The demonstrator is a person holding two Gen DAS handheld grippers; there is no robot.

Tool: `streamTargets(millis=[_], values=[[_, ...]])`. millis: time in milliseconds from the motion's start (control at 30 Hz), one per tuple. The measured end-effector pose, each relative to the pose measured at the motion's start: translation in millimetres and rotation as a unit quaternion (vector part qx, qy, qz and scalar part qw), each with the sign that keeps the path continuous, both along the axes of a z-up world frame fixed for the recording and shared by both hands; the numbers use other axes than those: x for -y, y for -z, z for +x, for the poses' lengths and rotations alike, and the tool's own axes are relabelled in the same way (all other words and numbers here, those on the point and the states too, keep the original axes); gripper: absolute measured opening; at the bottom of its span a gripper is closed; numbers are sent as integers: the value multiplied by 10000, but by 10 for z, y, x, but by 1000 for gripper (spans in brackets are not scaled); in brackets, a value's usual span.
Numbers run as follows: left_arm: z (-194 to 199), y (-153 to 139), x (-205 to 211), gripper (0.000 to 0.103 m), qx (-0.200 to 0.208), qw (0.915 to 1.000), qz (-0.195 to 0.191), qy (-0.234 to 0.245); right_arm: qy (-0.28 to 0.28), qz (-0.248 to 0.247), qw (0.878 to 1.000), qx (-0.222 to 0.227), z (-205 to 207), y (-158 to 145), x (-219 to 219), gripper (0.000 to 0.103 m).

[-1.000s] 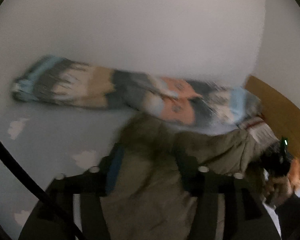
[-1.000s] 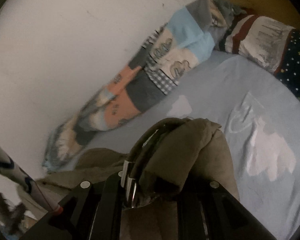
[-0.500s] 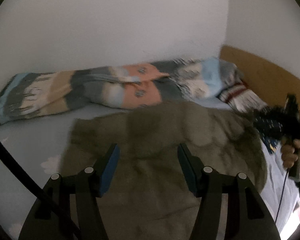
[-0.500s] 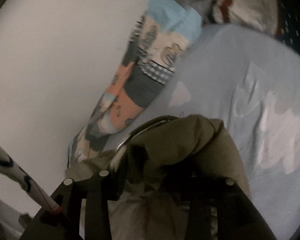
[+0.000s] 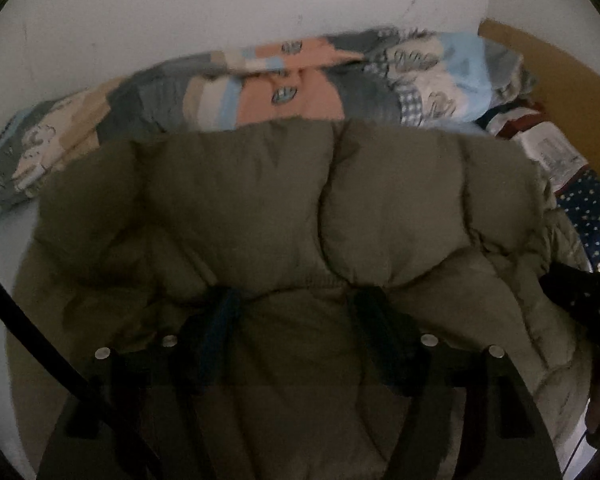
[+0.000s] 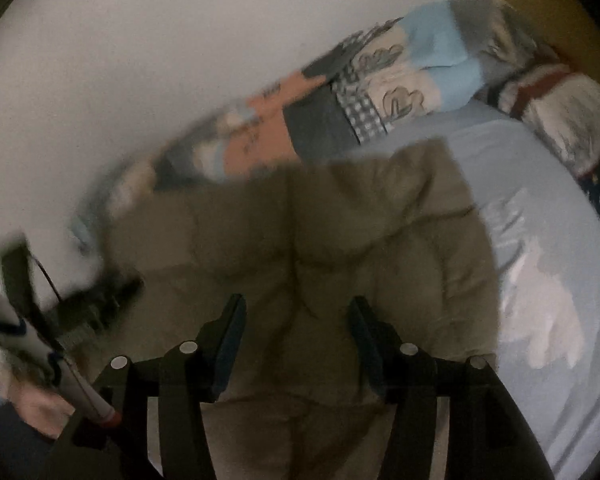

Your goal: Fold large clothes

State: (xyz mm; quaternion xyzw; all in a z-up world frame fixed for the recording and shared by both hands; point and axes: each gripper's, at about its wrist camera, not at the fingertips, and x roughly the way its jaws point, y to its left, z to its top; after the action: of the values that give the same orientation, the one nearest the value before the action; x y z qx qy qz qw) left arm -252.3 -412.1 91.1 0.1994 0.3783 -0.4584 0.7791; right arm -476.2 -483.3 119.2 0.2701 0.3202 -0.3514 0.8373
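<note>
Currently a puffy olive-green quilted jacket lies spread on a bed with a pale blue sheet, beside a rolled patchwork quilt along the wall. The left hand-held gripper and right hand-held gripper both hover spread wide above the jacket, holding nothing. Judging by this, the jacket is laid out but unfolded; next, each should pinch an edge to fold it over.

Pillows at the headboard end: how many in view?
2. A striped cream and dark red pillow lies against the patchwork quilt; a navy dotted pillow sits just past it, toward the right edge. The olive puffer jacket may hide more.
</note>
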Motion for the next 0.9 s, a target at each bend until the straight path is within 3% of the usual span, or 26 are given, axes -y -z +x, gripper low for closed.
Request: streamTargets(millis=[100, 200, 333, 400, 567, 667, 767, 867, 900], values=[[93, 146, 83, 71, -160, 9998, 35, -59, 23, 73, 9996, -281, 124, 233, 143, 58], [97, 200, 170, 71, -146, 9996, 207, -118, 96, 398, 9988, -255, 152, 417, 325, 58], [33, 7, -48, 70, -293, 9993, 117, -202, 219, 659, 9970, -327, 172, 481, 447, 58], [-63, -200, -367, 70, -480, 9984, -194, -216, 345, 738, 9964, -236, 92, 381, 397, 58], [-339, -563, -1269, 71, -93, 9972, -423, -617, 522, 736, 9952, 380, -212, -58, -20, 58], [-390, -566, -1733, 71, -211, 9930, -474, -1064, 680, 702, 9938, 533, -412, -251, -393, 58], [-382, -488, -1945, 71, -73, 9886, -468, -1428, 794, 641, 9932, 558, -508, -340, -728, 56], [-307, -378, -1990, 71, 14, 9880, -459, -1475, 864, 570, 9936, 443, -453, -347, -1002, 40], [-268, -327, -1988, 71, 6, 9878, -431, -1496, 947, 505, 9934, 409, -429, -331, -1110, 39]])
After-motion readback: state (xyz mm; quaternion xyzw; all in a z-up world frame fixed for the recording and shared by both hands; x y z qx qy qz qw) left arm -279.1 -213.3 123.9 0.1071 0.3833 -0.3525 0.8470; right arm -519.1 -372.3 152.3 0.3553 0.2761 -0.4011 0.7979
